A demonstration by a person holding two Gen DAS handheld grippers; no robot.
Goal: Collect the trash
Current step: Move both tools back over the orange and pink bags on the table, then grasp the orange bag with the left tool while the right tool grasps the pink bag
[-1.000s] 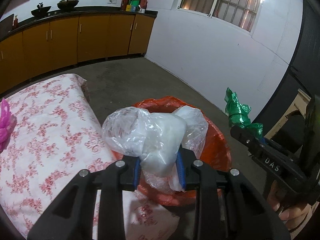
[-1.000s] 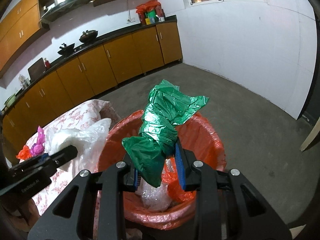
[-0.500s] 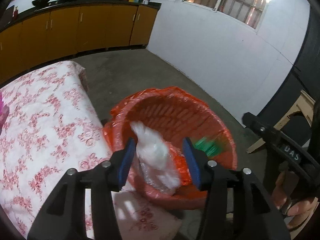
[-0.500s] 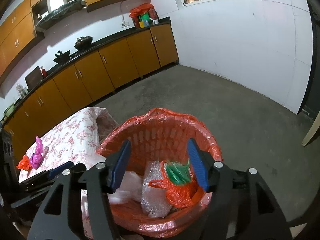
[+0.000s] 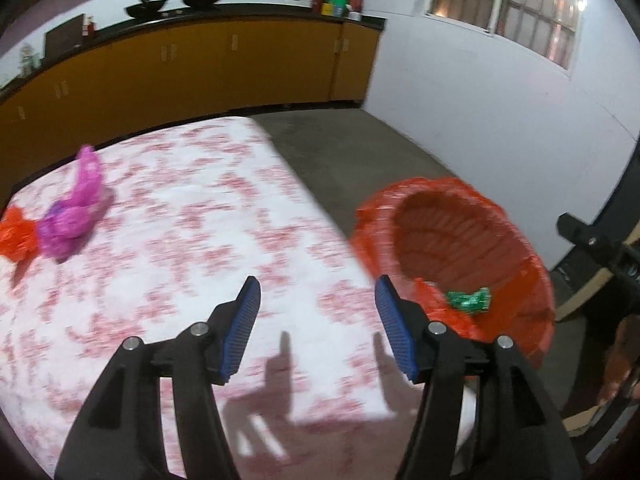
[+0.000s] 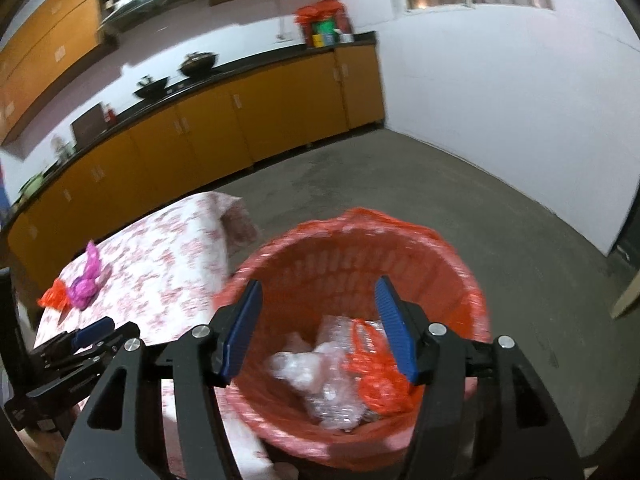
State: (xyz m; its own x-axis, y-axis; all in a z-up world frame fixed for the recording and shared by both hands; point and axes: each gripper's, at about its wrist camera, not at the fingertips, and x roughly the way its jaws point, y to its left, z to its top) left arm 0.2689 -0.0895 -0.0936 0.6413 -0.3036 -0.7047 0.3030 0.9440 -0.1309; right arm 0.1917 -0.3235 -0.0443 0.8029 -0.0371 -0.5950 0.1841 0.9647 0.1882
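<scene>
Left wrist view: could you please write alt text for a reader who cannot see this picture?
The open, empty left tongs hang over a table with a red floral cloth. A pink bag and an orange bag lie at its far left. To the right, on the floor, stands an orange-lined bin with a green bag inside.

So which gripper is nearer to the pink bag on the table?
Left. The left gripper hangs open over the table, with the pink bag ahead to its left. The right gripper is over the bin.
</scene>
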